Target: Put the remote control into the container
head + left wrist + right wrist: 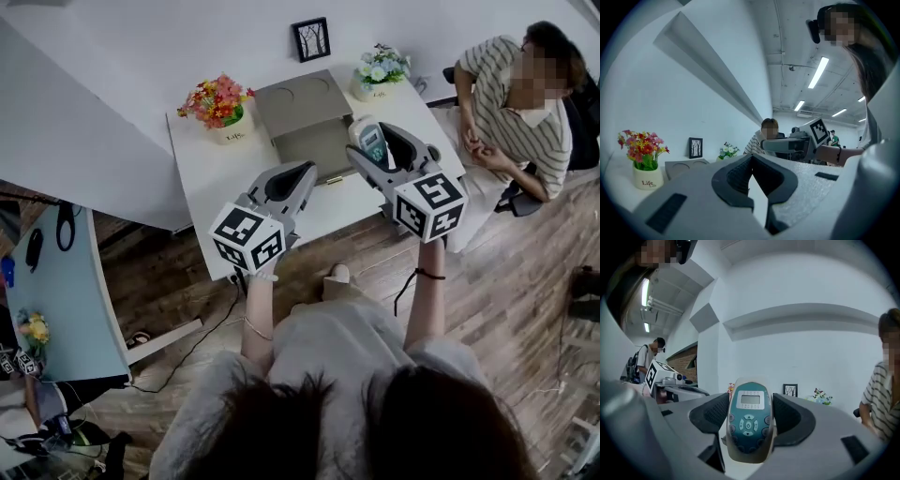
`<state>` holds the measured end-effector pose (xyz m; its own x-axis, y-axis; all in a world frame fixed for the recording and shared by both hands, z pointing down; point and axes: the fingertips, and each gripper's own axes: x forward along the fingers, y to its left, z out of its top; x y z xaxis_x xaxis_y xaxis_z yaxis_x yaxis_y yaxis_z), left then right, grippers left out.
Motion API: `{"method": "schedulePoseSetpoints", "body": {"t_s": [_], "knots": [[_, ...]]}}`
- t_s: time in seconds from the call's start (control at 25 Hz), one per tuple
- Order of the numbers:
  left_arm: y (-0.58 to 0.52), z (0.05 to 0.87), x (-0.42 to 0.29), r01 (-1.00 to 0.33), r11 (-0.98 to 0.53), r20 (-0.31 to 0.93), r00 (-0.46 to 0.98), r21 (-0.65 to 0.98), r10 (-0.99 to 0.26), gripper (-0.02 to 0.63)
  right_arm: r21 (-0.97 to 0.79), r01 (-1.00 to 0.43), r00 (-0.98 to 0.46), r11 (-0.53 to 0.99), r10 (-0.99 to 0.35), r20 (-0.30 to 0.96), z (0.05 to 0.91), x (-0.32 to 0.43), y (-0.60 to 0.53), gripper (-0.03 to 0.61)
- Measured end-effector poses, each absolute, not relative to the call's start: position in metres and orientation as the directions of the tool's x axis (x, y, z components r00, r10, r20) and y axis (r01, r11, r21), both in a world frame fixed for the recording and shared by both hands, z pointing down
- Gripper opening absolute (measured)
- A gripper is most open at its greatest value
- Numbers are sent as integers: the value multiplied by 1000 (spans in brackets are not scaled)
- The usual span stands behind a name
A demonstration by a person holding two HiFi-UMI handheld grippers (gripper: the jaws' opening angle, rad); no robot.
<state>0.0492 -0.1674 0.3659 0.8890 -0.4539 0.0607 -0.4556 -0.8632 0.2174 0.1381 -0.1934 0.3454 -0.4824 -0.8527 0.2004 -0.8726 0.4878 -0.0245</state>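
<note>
The right gripper (379, 150) is clamped on the remote control (369, 141), whose long axis runs along the jaws. The open grey container (314, 150) lies just to its left. The left gripper (298, 178), closed and empty, hovers nearer the person.

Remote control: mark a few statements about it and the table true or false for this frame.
1. The right gripper holds the remote control between its fingers. True.
2. The remote control already lies in the grey container. False: it is in the right gripper, not in the container.
3. The left gripper grips a flower pot. False: nothing is between its fingers.
4. Two flower pots stand on the white table. True.
5. The remote's buttons face the right gripper's camera. True.
</note>
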Motion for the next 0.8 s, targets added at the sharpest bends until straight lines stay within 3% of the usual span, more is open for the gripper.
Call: {"method": "schedulePoseSetpoints", "body": {"t_s": [0.28, 0.8], "knots": [[-189, 384, 57, -533, -807, 92, 844, 254, -528, 3, -31, -808, -576, 588, -779, 248, 366, 133, -218, 290], [-214, 412, 49, -586, -755, 175, 810, 294, -560, 3, -84, -781, -608, 618, -723, 328, 403, 123, -253, 290]]}}
